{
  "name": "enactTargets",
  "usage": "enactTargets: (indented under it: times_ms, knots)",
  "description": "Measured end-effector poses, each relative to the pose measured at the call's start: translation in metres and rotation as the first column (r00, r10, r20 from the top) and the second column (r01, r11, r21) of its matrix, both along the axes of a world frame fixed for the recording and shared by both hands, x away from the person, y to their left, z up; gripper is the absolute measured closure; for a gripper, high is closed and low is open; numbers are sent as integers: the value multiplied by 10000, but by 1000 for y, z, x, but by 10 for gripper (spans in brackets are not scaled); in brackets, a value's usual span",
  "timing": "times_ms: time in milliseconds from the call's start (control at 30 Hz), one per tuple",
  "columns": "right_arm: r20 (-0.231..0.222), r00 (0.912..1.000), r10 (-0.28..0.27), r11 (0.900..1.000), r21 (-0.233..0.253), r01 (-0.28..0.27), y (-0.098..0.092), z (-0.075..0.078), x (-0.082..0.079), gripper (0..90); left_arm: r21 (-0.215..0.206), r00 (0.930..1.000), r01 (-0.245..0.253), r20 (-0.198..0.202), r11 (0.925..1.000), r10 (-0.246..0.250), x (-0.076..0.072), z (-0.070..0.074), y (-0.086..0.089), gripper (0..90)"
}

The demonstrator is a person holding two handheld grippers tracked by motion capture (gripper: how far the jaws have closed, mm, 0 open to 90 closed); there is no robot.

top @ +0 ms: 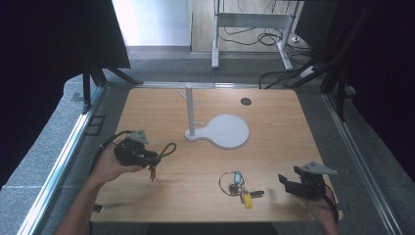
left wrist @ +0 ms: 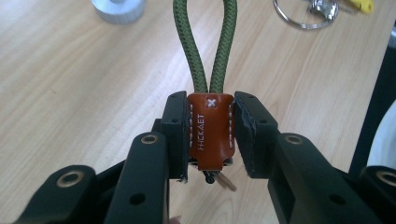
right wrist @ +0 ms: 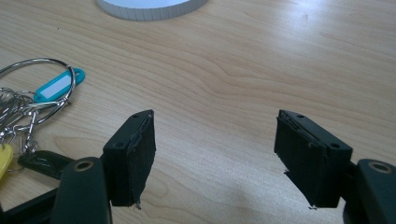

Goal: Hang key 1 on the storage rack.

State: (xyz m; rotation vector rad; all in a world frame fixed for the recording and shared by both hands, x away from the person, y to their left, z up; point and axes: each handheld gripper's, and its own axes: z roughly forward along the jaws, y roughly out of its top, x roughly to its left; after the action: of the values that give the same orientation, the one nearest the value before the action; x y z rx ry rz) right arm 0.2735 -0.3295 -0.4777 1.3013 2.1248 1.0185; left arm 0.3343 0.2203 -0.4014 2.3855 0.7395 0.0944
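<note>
Gripping the orange leather tab [left wrist: 211, 130] of a green braided cord loop keychain [left wrist: 205, 44], the left claw [top: 147, 157] has its 2 jaws shut on the tab's sides, held at the desk's [top: 274, 142] left side. The loop's long axis runs straight out ahead of the jaws, pointing toward the white peg stand with round base [top: 190, 110], which lies forward and to the right of this claw, well apart. Left hand is the nearer one to the stand. Right claw [top: 284, 182] hangs wide open, holding nothing, just right of a steel key ring with teal and yellow tags [top: 239, 185] lying flat on the desk.

Left claw view shows stitching and small keys under the tab; high view shows the stand's pegs.
</note>
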Motion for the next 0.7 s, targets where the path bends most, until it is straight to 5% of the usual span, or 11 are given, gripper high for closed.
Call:
enactTargets:
  times_ms: [700]
  knots:
    - [-203,9998,79,10000,-5,-79,-1,-5,1,303,55,9992,-408,-35,9992,408,26,18,-5,674]
